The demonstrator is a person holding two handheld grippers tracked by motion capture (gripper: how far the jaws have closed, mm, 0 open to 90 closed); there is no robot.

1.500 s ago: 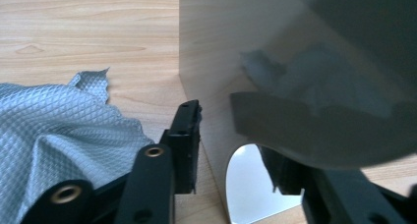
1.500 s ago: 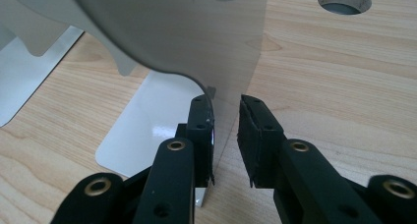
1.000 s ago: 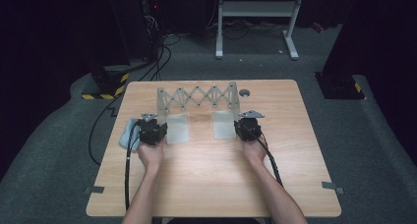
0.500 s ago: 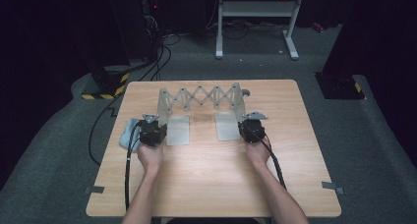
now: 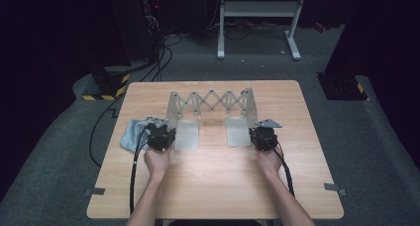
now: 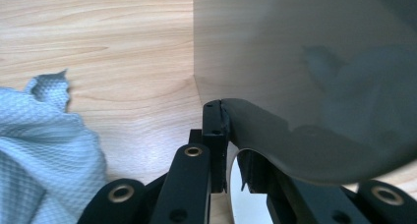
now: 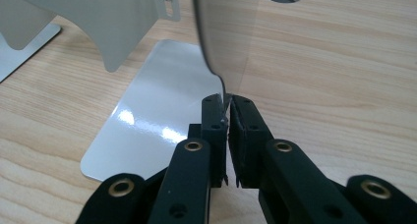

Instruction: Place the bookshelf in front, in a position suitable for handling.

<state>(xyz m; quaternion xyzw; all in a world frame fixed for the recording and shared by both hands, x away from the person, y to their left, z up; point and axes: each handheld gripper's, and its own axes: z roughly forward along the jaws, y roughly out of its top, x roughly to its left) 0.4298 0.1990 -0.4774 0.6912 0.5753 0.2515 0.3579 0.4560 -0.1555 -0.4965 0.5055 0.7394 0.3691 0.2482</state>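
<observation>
Here the work is stretching or closing the grey sheet-metal extendable rack with the scissor-lattice back [image 5: 213,103], which stands upright in the middle of the pale wooden bench [image 5: 213,186], its two flat foot plates lying toward the person. The left gripper [image 5: 159,137] has its fingers [image 6: 215,135] pinched narrow on the curved lower edge of the rack's left end panel; the right gripper [image 5: 263,136] likewise clamps the thin edge of the right end panel between its fingers [image 7: 215,130].

To do this well, I judge both hands should move evenly and in line with the lattice, keeping the end panels vertical so neither edge twists out of its narrow grip. The feet should slide flat, not lift. The crumpled light-blue textured cloth [image 5: 132,133] lies just beside the left gripper, so that side needs watching for snagging.
</observation>
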